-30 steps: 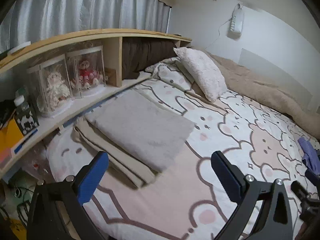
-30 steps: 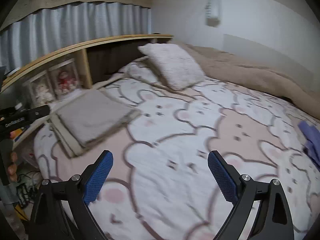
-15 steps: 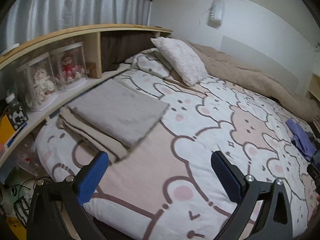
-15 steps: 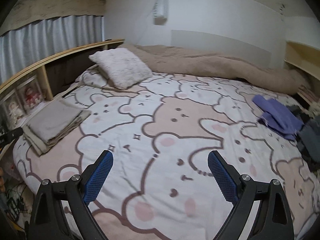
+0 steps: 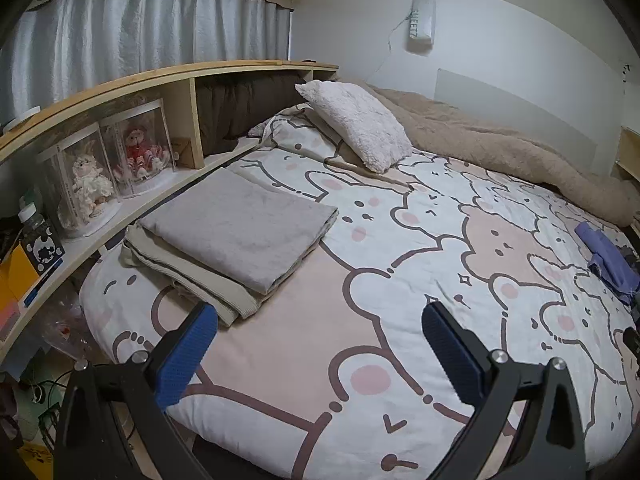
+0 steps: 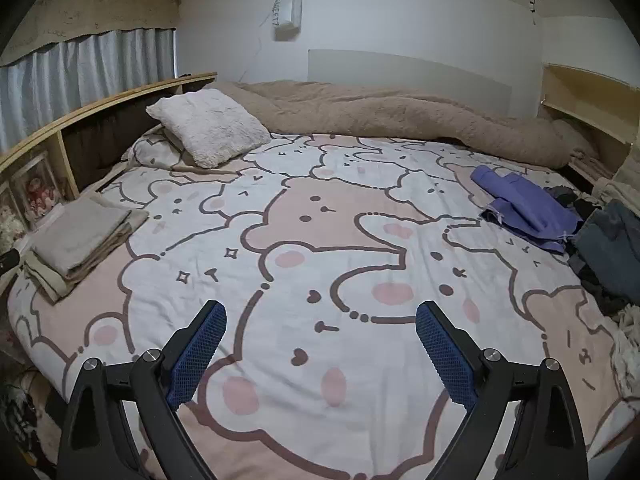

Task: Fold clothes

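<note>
A folded grey garment [image 5: 240, 228] lies on a folded beige one [image 5: 192, 280] at the bed's left side, also seen as the grey stack [image 6: 76, 236] in the right wrist view. A crumpled purple garment [image 6: 528, 210] lies at the right side of the bed, beside a dark heap of clothes [image 6: 608, 248]; the purple garment [image 5: 608, 258] shows at the right edge of the left wrist view. My left gripper [image 5: 320, 320] hangs open over the bedspread, just right of the stack, holding nothing. My right gripper [image 6: 320, 318] is open over the middle of the bed, empty.
The bear-print bedspread [image 6: 320, 240] covers the bed. A fluffy white pillow [image 6: 208, 128] and a rolled tan blanket [image 6: 400, 116] lie along the far side. A wooden shelf [image 5: 120, 92] with boxed dolls [image 5: 136, 152] runs along the left.
Both grippers have pulled back from the stack and swung to the right. The right view now takes in the purple garment and the dark clothes heap. Both stay open.
</note>
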Motion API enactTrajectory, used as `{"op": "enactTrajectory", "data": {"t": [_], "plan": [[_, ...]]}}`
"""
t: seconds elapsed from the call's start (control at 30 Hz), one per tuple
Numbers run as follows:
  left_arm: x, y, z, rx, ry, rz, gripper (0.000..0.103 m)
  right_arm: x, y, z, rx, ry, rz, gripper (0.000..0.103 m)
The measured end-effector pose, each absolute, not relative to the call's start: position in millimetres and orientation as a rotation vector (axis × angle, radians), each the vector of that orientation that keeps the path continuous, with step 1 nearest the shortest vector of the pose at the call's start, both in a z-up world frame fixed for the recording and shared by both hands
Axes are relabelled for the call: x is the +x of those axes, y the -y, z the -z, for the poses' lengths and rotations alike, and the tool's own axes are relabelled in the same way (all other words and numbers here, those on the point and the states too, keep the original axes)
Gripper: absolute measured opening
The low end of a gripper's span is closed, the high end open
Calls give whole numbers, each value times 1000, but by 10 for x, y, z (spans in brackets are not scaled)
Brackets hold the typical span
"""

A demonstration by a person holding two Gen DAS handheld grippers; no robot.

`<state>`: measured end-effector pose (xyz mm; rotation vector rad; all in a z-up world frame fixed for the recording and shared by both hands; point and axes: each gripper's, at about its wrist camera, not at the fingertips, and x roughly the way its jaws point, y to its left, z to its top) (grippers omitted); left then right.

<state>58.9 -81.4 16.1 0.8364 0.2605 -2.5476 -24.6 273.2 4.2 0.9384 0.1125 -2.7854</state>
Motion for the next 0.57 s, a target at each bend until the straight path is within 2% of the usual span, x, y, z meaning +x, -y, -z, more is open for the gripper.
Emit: {"op": "enactTrajectory", "data": {"t": [0.57], "plan": [[603, 779, -121, 828, -253, 2559, 103, -216, -2734, -28, 965, -148, 2789, 95]]}}
